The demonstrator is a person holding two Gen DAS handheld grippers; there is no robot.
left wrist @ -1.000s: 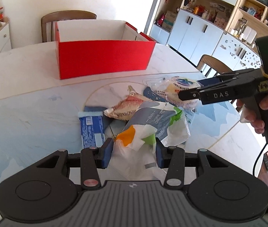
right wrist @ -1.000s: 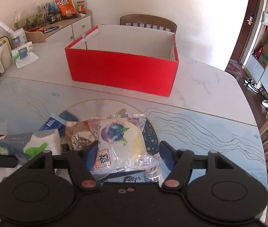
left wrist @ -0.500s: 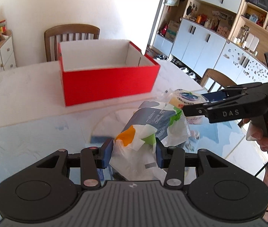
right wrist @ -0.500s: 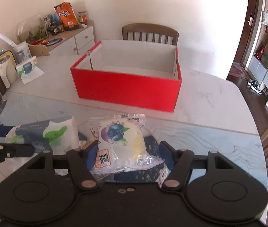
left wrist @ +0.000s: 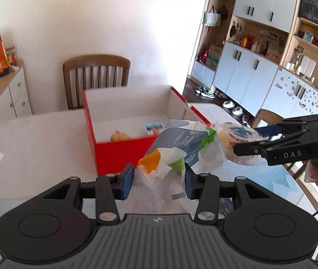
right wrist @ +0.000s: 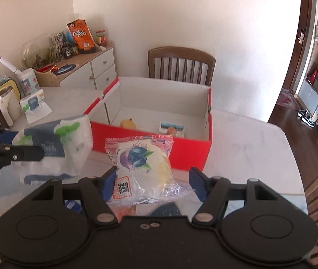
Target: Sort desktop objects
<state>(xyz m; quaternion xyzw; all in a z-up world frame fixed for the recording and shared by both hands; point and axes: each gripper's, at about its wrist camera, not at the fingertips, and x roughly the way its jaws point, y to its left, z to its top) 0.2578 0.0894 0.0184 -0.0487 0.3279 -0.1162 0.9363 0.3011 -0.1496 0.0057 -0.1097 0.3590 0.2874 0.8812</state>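
My left gripper is shut on a tissue pack in grey, green and orange wrap and holds it in the air in front of the red box. The pack also shows in the right wrist view. My right gripper is shut on a blueberry bread packet, also lifted before the red box. The packet and the right gripper appear at the right of the left wrist view. Inside the box lie a yellow item and a small card pack.
A wooden chair stands behind the box. A sideboard with snacks and jars is at the back left. A kettle and tissue packs sit on the marble table at the left.
Both grippers have risen from the table pile with their packs and moved toward the red box; the box's inside has come into view.
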